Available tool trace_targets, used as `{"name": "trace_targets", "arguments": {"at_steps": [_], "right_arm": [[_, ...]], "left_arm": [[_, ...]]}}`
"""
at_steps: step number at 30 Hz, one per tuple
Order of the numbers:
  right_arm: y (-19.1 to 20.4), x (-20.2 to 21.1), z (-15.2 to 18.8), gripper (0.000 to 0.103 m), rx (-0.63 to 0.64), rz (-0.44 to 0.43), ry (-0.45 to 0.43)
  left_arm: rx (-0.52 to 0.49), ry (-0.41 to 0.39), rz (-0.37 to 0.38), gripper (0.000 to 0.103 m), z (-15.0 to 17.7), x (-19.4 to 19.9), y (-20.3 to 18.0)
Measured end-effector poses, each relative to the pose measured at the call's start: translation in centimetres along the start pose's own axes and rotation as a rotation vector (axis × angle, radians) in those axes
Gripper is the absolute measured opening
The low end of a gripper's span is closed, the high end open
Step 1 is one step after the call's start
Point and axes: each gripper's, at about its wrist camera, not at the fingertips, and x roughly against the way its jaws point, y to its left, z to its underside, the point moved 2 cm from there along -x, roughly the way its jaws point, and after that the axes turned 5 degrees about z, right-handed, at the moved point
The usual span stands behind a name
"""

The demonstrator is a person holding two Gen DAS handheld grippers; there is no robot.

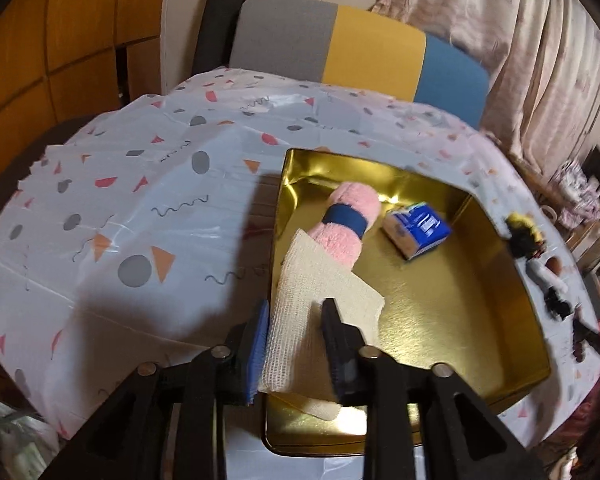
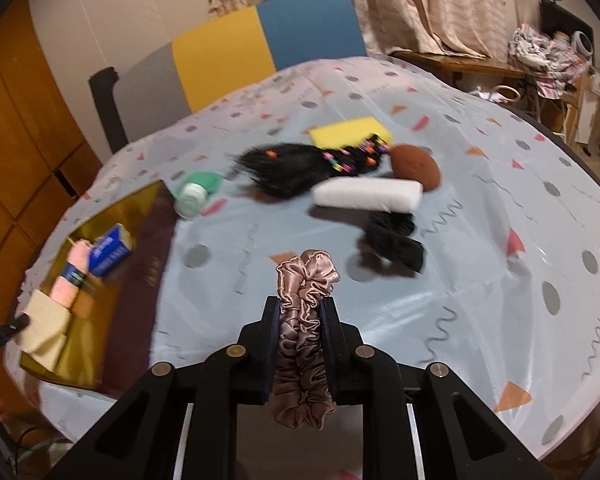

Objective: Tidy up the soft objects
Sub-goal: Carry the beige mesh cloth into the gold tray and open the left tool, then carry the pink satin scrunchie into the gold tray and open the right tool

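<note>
A round table under a pale cloth [image 2: 440,280] printed with grey dots and orange triangles is filling both views, with a grey, yellow and blue chair back [image 1: 340,48] standing at its far side and curtains hanging behind. The left gripper [image 1: 296,316] is pinching a cream waffle-weave cloth [image 1: 320,292] and is holding it over the near left corner of a shallow gold metal tray [image 1: 500,320]. Inside the tray a rolled pink towel with a navy band [image 1: 348,224] and a small blue tissue pack [image 1: 418,230] are lying side by side. The right gripper [image 2: 300,308] is pressing its 2 fingers onto a dusty-pink satin scrunchie [image 2: 304,344], above the bare cloth to the right of the tray. Farther off, a black hairpiece with coloured beads [image 2: 292,168], a white foam block [image 2: 368,196], a brown round puff [image 2: 416,164], a yellow sponge [image 2: 348,132] and a black fabric piece [image 2: 396,240] are waiting. Judging by this, the cream cloth is at the placing step; next, the left fingers need to spread, then the scrunchie needs carrying left into the tray.
</note>
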Motion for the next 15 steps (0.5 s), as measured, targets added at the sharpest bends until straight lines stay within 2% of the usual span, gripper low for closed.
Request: {"name": "trace_targets", "arguments": {"at_steps": [2,3,4,10,15], "right_arm": [[0.9,0.4,-0.3,0.020,0.008,-0.023,-0.012],[1.4,0.6,-0.5,0.020,0.014,-0.033,-0.019],[1.8,0.8,-0.7,0.020,0.018,-0.042,-0.024],[4.8,1.4,-1.8,0.020,0.049,-0.117,-0.043],[8.4,0.9,-2.4,0.020,0.116,-0.185,-0.042]], "left_arm": [[0.013,0.000,0.013,0.058,0.1,0.0,-0.2],[0.022,-0.004,0.009,0.065,0.1,0.0,-0.3],[0.031,-0.011,0.000,0.077,0.1,0.2,-0.3],[0.048,-0.092,0.011,0.078,-0.5,2.2,-0.9],[0.027,-0.122,0.105,0.078,-0.4,2.9,-2.8]]}}
